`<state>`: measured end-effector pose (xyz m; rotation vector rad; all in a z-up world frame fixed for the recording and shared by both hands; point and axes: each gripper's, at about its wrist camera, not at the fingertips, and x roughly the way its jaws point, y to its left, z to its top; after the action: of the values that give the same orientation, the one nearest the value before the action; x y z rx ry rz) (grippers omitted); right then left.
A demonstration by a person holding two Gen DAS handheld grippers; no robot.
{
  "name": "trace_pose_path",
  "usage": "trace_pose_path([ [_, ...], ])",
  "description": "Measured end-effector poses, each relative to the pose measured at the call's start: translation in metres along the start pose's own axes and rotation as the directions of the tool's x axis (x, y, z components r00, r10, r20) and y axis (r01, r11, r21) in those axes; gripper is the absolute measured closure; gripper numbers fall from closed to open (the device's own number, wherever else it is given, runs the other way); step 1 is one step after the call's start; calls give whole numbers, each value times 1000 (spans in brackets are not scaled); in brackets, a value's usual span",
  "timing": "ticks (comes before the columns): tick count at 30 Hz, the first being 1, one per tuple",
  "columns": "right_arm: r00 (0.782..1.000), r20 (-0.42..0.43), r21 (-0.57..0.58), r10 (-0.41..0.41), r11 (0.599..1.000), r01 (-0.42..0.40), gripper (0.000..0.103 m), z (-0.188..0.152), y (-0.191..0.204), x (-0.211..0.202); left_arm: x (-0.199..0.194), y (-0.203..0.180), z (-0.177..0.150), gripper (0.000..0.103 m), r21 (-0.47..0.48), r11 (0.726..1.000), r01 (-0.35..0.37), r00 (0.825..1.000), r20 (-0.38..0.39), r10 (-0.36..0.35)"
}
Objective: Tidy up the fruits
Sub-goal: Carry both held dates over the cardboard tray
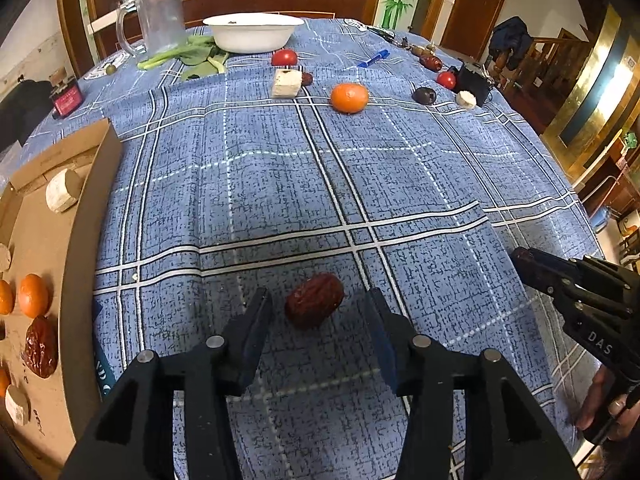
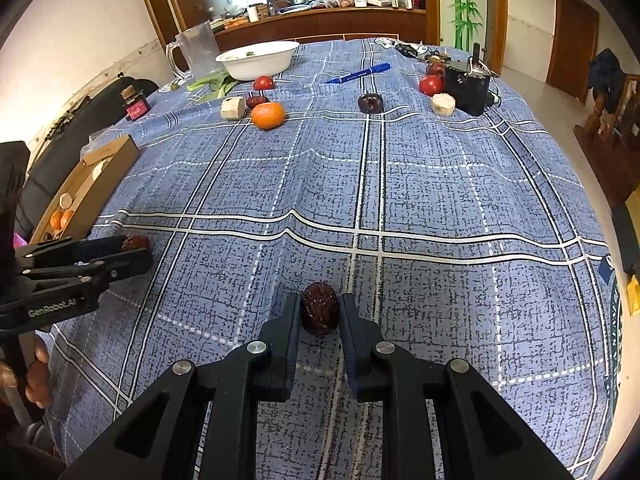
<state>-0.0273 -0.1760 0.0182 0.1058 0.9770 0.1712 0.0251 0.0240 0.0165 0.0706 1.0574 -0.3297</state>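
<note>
1. On the blue plaid tablecloth, left wrist view: the left gripper is wide open w/ a red date lying between its fingers, neither pad touching it. Nothing held yet.
2. Same view, left edge: a cardboard tray already holds small oranges, another date and pale chunks, so that looks like the sorting spot. Far across the cloth sit an orange, two tomatoes, a dark plum, pale blocks, a white bowl. The right gripper shows at the right edge w/ something dark red at its tip.
3. Right wrist view: the right gripper's fingers are closed in on a second date, pads touching both flanks; it sits on or just above the cloth, can't tell which. The left gripper comes in from the left, w/ its date visible at the fingertips; the tray is beyond it.
4. Handling, my read: dried dates are light, wrinkled, a bit leathery-soft, so not slippery and not fragile, but they can squash or roll on their long axis. Best grip is across the short width at the middle, w/ modest squeeze. For the left date, lying slanted, pads should close on its long flanks, not its ends.
5. Tomatoes and the plum would need gentler pressure than dates or the orange.
</note>
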Motion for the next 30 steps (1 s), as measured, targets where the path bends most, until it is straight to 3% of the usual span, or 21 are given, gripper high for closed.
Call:
trace_pose_path([
  [3, 1000, 8, -5, -1, 1000, 1, 82, -1, 1, -1, -2, 0, -3, 75, 0, 1000, -18, 1000, 20, 18],
  [7, 1000, 11, -16, -2, 1000, 2, 82, -1, 2, -1, -5, 1, -5, 75, -10, 1000, -21, 999, 28, 22],
  [17, 999, 45, -39, 2, 999, 0, 82, 7, 12, -16, -26, 10, -5, 75, -64, 997, 47, 998, 56, -43],
  [30, 999, 33, -87, 34, 996, -31, 82, 22, 45, -8, -47, 28, -6, 75, -85, 996, -22, 995, 91, 29],
])
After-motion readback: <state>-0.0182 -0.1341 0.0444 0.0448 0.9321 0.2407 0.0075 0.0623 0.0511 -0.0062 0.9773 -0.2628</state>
